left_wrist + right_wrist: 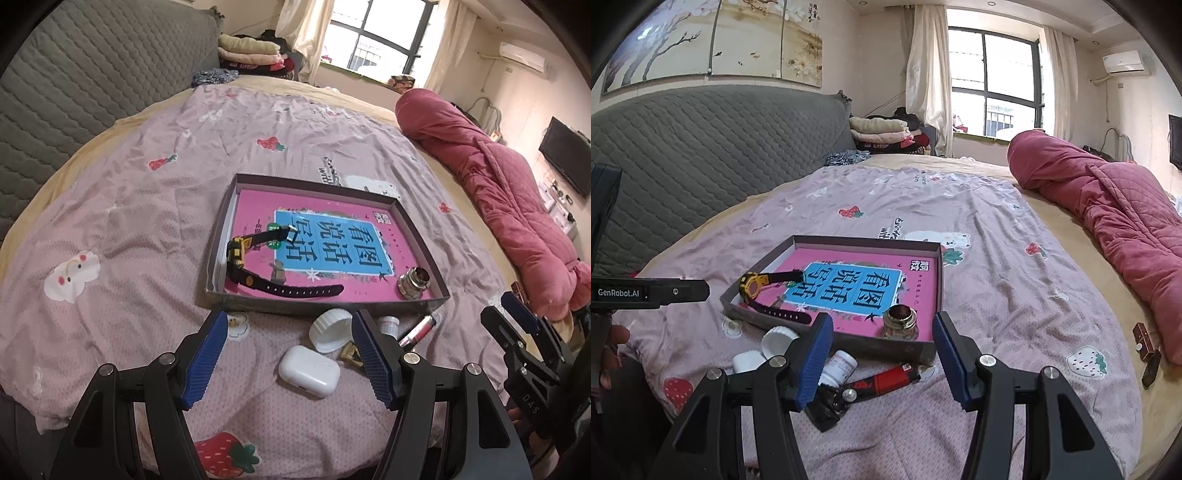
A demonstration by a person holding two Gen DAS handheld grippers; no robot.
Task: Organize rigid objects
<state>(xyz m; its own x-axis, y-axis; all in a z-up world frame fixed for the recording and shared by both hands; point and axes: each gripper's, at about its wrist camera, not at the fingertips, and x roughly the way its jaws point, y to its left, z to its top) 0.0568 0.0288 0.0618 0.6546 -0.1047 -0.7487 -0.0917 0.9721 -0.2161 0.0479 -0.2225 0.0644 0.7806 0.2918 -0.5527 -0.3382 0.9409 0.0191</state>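
Two grippers, both spread wide w/ nothing between the pads. Left gripper (288, 360) hangs over the earbud case (309, 370), white cap (331, 328) just ahead of it. Straight ahead is the box (424, 243) w/ a watch (258, 266) and a metal ring (413, 282) inside. Right gripper (882, 358) is above the red tube (886, 378); pill bottle (837, 367) touches its left pad.
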